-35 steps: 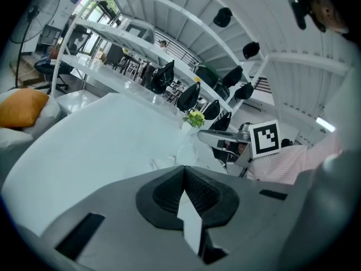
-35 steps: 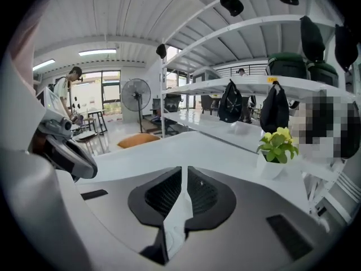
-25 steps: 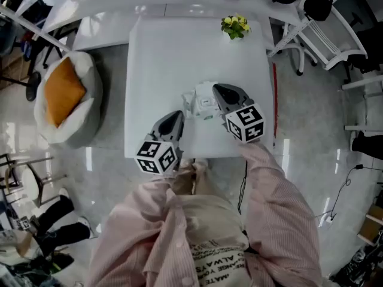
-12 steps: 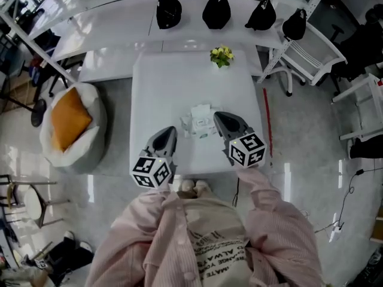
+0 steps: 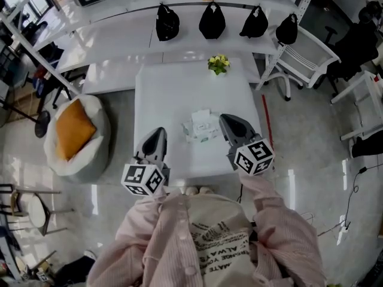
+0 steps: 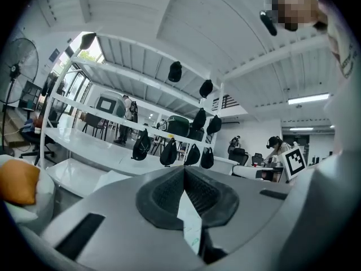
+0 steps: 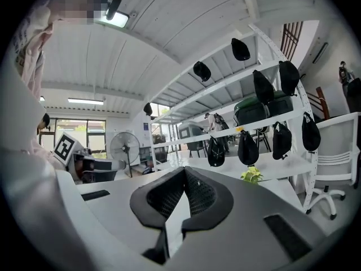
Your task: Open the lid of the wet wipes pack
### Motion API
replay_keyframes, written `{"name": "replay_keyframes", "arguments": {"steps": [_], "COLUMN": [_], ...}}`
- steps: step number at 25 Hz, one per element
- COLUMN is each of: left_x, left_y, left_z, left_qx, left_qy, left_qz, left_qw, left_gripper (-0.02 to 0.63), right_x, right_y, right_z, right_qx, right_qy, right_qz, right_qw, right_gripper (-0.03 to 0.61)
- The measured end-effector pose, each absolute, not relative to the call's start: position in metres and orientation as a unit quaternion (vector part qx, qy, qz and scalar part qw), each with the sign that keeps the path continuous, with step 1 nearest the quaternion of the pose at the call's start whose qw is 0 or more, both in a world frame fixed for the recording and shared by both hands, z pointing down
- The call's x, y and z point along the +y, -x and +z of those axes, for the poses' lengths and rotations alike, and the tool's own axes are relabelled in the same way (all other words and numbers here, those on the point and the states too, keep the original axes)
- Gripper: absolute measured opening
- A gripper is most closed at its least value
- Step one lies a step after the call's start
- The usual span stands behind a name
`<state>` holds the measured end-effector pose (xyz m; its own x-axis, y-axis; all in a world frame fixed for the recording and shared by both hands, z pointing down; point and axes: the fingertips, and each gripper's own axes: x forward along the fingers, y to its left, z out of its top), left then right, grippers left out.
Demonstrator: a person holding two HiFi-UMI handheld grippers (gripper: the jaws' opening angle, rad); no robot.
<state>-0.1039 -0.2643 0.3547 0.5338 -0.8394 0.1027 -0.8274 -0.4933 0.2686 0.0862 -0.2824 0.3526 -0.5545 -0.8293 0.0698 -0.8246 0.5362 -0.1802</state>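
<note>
The wet wipes pack point(image 5: 200, 127), white with green print, lies flat near the middle of the white table point(image 5: 173, 88). It is too small in the head view to tell how its lid stands. My left gripper point(image 5: 158, 131) hangs over the table's near left part, to the left of the pack and apart from it. Its jaws are shut and empty, and the pads meet at the tip in the left gripper view point(image 6: 184, 171). My right gripper point(image 5: 222, 119) hovers just right of the pack, shut on nothing point(image 7: 184, 171). Both gripper views look level across the room and do not show the pack.
A small pot of yellow flowers point(image 5: 218, 63) stands at the table's far edge. Black bags point(image 5: 168, 21) hang along a rail behind a long white desk. A beanbag with an orange cushion point(image 5: 74, 137) lies on the floor to the left, and a white chair point(image 5: 306, 48) stands at the right.
Both grippers have risen off the table and drawn back from the pack, still shut. The pack stays on the table. The head view now takes in more of the room.
</note>
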Motion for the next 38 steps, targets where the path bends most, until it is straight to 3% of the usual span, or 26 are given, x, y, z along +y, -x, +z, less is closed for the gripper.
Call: {"name": "replay_keyframes", "arguments": {"steps": [11, 38], "left_x": [-0.256, -0.258], "left_y": [0.129, 0.123], "left_z": [0.339, 0.364], "left_qx": [-0.508, -0.515], "left_qy": [-0.852, -0.846], "left_qz": [-0.029, 0.010], "left_qw": [0.123, 0.135], "left_gripper": [0.000, 0.000], "right_x": [-0.271, -0.271], "right_y": [-0.102, -0.108], "right_z": [0.332, 0.335], "right_qx": [0.864, 0.866], "right_qy": [0.494, 0.493], "right_qz": [-0.087, -0.083], "right_qw": [0.046, 0.024], "right_gripper": [0.000, -0.002]}}
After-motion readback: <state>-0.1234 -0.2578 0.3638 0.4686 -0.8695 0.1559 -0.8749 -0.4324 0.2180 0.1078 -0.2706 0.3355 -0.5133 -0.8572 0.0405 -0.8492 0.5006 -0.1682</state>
